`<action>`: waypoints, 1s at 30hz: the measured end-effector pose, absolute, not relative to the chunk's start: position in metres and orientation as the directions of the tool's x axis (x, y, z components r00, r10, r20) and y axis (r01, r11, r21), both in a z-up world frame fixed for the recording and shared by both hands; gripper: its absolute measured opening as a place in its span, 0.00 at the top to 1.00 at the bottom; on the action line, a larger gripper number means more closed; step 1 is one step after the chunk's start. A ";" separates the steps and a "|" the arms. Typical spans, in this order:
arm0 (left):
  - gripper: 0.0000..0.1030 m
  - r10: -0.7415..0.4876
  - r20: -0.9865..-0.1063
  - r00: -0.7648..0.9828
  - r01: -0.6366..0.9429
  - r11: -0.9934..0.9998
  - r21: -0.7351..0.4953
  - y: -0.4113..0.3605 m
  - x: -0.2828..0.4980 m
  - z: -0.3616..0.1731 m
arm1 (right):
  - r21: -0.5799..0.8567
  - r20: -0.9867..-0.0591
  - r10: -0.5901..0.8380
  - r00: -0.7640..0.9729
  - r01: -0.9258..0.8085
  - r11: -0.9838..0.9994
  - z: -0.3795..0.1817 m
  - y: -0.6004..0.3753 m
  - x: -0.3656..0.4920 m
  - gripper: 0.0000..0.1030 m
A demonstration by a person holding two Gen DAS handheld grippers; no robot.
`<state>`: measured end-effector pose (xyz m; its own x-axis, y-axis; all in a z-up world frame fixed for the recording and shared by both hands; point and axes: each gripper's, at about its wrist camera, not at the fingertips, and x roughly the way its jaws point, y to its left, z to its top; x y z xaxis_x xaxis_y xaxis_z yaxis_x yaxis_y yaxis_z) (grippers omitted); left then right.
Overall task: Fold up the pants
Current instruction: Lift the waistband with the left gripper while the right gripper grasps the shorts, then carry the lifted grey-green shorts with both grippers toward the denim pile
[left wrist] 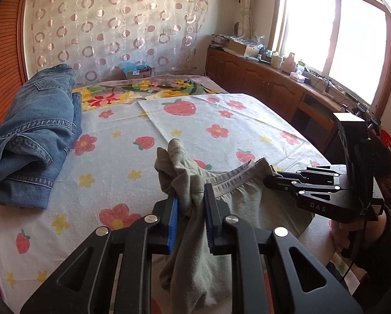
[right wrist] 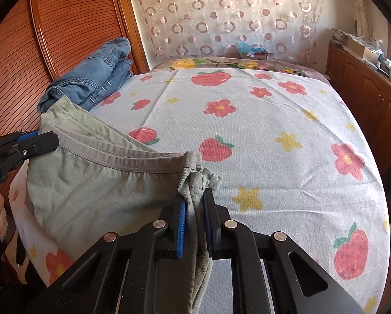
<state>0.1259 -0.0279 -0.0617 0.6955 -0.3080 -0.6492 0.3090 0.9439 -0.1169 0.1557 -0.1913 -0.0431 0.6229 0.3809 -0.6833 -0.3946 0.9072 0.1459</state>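
While both grippers have the grey-green pants [right wrist: 96, 183] pinched at the waistband, the garment hangs between them over the near edge of the bed [right wrist: 274, 120], with most of the fabric drooping below the band and out of view. The left gripper [left wrist: 191, 209] has its fingers closed on a bunched corner of the waist, a wad of cloth poking up above the pads. The right gripper [right wrist: 195, 217] is clamped the same way on the opposite corner, with the drawstring end scrunched up just past its tips. The waistband runs fairly taut from one grip to the other, sagging only a little in the middle.

Handling-wise, this looks like thin, soft knit, very light and floppy. It won't hold any shape on its own, so it'll drape and wrinkle wherever it lands. I don't think it's slippery, and the ribbed blue pads seem to bite fine. My guess is the waistband is the best place to hold since the elastic seam is thicker and gives the fingers something to grab; anywhere else you'd probably catch only one layer.

Further back on the left side of the bed sits a pile of folded jeans [left wrist: 36, 130], well apart from the pants. The strawberry-and-flower towel [left wrist: 221, 125] gives a flat spot to lay things out.
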 end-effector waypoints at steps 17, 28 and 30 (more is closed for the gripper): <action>0.83 -0.321 -0.539 0.779 0.338 0.938 -0.070 -0.037 0.095 -0.005 | 0.152 -0.513 0.450 0.731 -0.439 0.885 0.011 -0.208 0.117 0.91; 0.83 -0.304 -0.461 0.834 0.322 0.946 -0.042 -0.022 0.092 0.038 | 0.066 -0.421 0.448 0.789 -0.466 0.882 0.055 -0.211 0.089 0.91; 0.83 -0.302 -0.449 0.841 0.321 0.946 -0.037 -0.020 0.092 0.045 | 0.055 -0.407 0.448 0.796 -0.469 0.882 0.061 -0.212 0.087 0.91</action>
<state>0.0916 -0.0203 0.0447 0.8406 -0.3024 -0.4494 0.3207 0.9465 -0.0370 0.0867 -0.2115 0.0607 0.7956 0.4484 -0.4073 -0.4686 0.8817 0.0554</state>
